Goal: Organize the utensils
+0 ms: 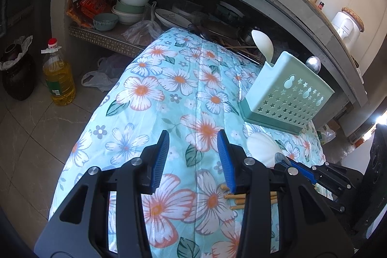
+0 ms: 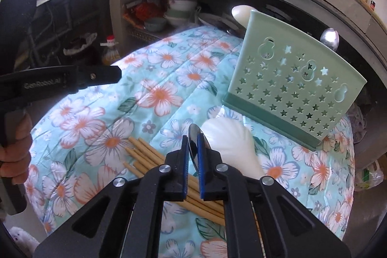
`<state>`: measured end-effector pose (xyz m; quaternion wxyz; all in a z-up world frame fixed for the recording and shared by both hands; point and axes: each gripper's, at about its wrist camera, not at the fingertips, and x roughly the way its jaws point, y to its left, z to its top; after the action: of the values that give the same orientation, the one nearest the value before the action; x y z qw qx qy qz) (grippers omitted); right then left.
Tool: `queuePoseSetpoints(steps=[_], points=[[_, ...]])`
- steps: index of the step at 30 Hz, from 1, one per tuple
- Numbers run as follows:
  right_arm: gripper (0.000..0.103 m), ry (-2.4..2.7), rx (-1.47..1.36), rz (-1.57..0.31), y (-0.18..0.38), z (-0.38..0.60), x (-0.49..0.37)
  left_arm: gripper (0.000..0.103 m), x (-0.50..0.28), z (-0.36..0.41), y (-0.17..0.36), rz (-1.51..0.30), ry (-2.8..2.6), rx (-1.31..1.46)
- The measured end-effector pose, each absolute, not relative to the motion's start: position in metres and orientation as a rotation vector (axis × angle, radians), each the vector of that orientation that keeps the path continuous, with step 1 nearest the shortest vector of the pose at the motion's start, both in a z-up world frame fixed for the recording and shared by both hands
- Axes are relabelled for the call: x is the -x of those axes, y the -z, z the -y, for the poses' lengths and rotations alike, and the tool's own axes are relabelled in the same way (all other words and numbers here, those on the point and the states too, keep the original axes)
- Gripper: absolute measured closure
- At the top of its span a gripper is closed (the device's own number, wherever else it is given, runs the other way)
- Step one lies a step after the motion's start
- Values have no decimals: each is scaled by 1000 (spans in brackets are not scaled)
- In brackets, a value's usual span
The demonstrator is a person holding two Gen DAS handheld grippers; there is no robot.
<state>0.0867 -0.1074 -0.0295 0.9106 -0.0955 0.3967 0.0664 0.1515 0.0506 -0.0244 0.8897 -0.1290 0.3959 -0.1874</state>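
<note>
A pale green utensil holder (image 1: 287, 93) (image 2: 290, 88) with star holes stands on the floral cloth (image 1: 169, 88) at the right. A white spoon (image 1: 262, 45) (image 2: 241, 12) and a metal spoon (image 1: 313, 63) (image 2: 330, 38) stick out of it. Below the holder lie a white shell-shaped paddle (image 2: 229, 142) (image 1: 261, 146) and several bamboo chopsticks (image 2: 145, 154) (image 1: 238, 197). My right gripper (image 2: 193, 139) (image 1: 285, 158) is shut on a second metal spoon (image 2: 193, 128), held edge-on just above the chopsticks, beside the paddle. My left gripper (image 1: 193, 137) hovers open over bare cloth, holding nothing.
Under the counter, a shelf (image 1: 101, 39) holds stacked bowls (image 1: 128, 9), plates and red packets. An oil bottle (image 1: 59, 79) and a dark jar (image 1: 17, 74) stand on the tiled floor at the left. A hand (image 2: 14, 149) holds the left gripper's handle.
</note>
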Motion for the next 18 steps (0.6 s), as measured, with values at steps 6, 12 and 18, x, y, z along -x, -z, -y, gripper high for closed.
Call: queuePoseSetpoints(steps=[6,12,18], points=[[91,-269,35,-873,40,120,-94,65,-148,-42,20,-821,422,275],[83,-316,-199,-836,29,162,-77,65,-157,-27,17,-855,531,321],[83,-260,-354,-792,19,212,-56,64,-184,11,22,-953,666,355]])
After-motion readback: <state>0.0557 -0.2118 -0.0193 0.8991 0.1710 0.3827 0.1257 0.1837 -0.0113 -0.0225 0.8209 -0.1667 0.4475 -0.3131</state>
